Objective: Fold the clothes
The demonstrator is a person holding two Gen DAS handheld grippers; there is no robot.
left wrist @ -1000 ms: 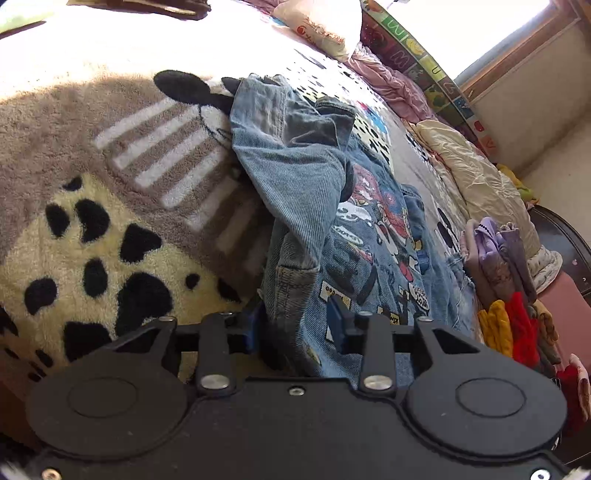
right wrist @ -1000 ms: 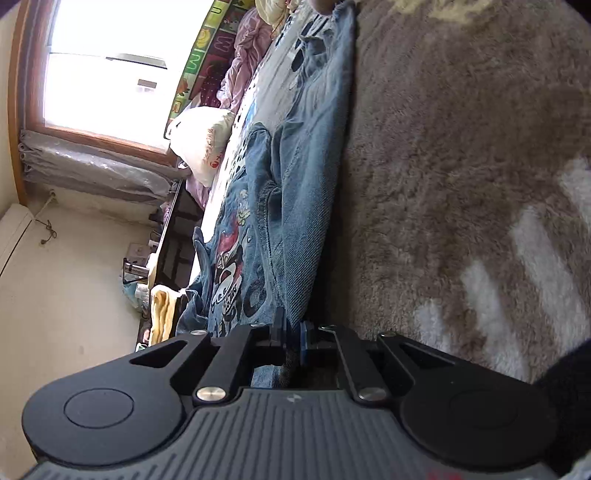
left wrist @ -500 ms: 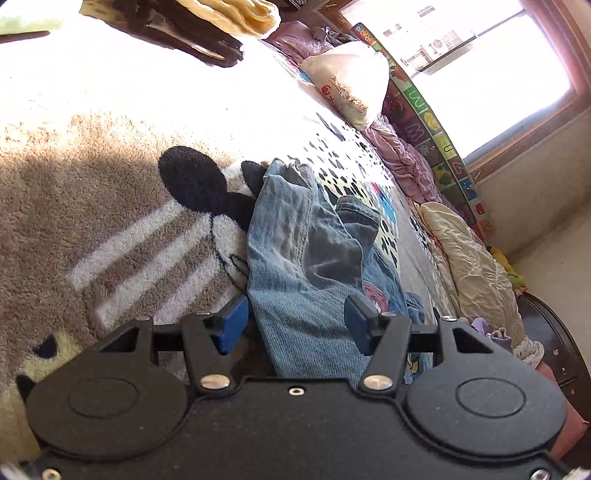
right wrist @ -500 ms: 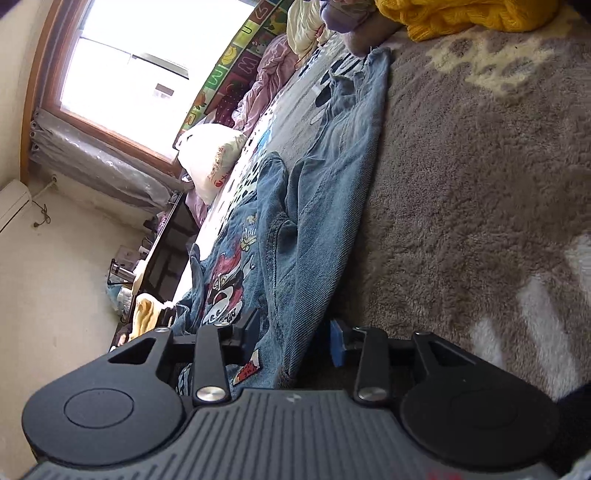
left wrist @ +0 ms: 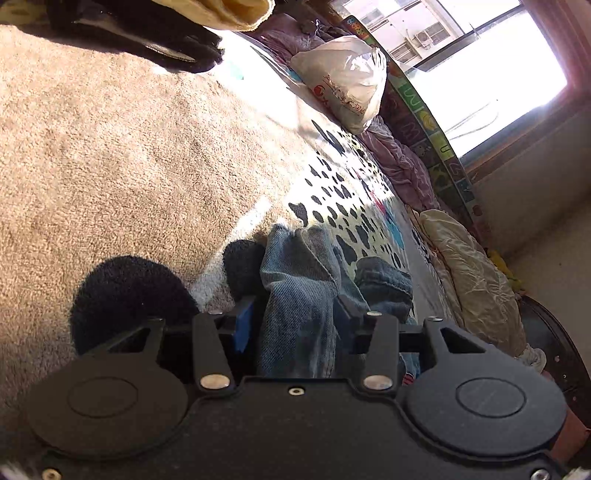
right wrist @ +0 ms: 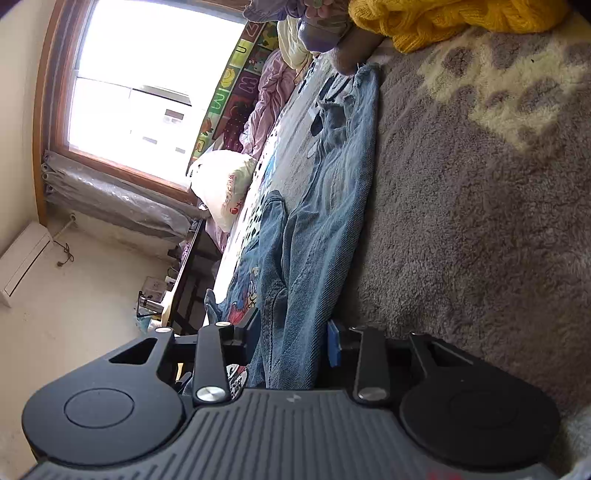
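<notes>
A white plastic bag (left wrist: 343,81) lies on the spotted blanket (left wrist: 332,184) near the window (left wrist: 480,66).

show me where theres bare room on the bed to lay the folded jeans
Free: the brown plush blanket right of the jeans, below the yellow knit. Crowded: the window side, with the white bag and pink bedding.

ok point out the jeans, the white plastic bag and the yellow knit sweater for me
jeans (right wrist: 332,206), right wrist view, on the long denim leg lying on the blanket
white plastic bag (left wrist: 343,81), left wrist view, on its printed side
yellow knit sweater (right wrist: 454,18), right wrist view, on the bunched knit at the top edge
</notes>
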